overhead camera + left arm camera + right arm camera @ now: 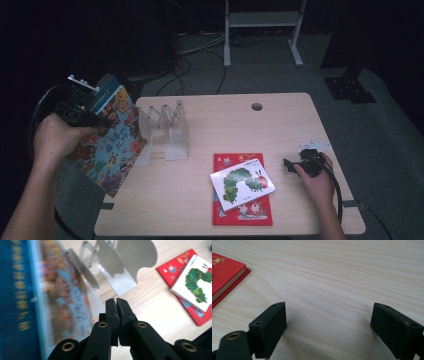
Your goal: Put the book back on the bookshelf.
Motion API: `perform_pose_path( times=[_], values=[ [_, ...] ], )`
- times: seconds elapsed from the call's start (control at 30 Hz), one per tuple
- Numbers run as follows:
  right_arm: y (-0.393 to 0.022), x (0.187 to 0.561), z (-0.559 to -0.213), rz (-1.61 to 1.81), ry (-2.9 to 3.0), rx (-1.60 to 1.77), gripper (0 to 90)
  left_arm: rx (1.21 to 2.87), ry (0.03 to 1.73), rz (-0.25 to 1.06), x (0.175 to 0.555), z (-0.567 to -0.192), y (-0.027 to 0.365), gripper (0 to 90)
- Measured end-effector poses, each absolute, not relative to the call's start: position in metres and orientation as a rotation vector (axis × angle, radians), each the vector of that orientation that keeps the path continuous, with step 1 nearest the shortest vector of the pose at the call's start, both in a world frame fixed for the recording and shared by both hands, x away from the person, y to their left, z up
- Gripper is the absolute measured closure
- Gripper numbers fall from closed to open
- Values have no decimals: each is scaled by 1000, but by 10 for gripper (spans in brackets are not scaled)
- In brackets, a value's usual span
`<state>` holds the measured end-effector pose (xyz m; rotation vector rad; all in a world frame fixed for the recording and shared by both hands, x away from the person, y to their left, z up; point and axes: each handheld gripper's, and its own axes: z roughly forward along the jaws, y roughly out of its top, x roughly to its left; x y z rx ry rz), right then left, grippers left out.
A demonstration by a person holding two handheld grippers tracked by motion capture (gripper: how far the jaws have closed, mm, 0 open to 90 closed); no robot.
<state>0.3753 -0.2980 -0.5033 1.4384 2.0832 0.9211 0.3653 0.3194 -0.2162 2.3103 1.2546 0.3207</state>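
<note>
Nearest, at the lower middle of the high view, a white caterpillar picture book [242, 182] lies crooked on top of a red picture book [243, 212], both flat on the wooden table [165, 200]. Just right of them the right gripper [287, 162] rests low over the table. In the right gripper view its jaws are spread wide above bare wood with nothing between them, and the red book's corner is at the upper left.

At the left of the high view the left gripper [102, 121] is raised against a large colourful picture book [112, 145]. This book stands tilted at the table's left edge, its lower corner hanging past the edge, just left of the clear book rack [167, 130]. In the left gripper view the jaws are pressed together and empty; the blurred book passes beside them on the left. Whether the book leans on the rack's first divider cannot be told.

The step in hand seems to be standing this book in the rack. To do it well, the person should first open the left jaws and pinch the book near its spine, then lift it clear of the edge, bring it upright and lower it straight between two dividers. The rack looks light and could slide, so the free right gripper may steady it.

Farther, a round cable hole [257, 106] sits near the far edge.
</note>
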Motion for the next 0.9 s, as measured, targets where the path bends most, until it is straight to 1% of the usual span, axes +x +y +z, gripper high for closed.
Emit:
perform_pose_path(
  times=[0.33,0.53,0.73,0.77,0.83,0.9],
  values=[
    [-298,375,-503,922,2080,1440,133,2312,1116,269,357,-241,295,840],
    [-298,375,-503,922,2080,1440,133,2330,1061,255,355,-262,283,745],
    [-298,375,-503,921,2080,1439,133,2329,990,255,354,-290,272,552],
    [-298,375,-503,921,2081,1439,133,2329,983,264,354,-293,271,493],
    [-298,375,-503,921,2081,1439,135,2338,971,266,354,-304,266,446],
    [-298,374,-503,923,2084,1437,137,2335,955,271,354,-313,261,372]
  ],
)
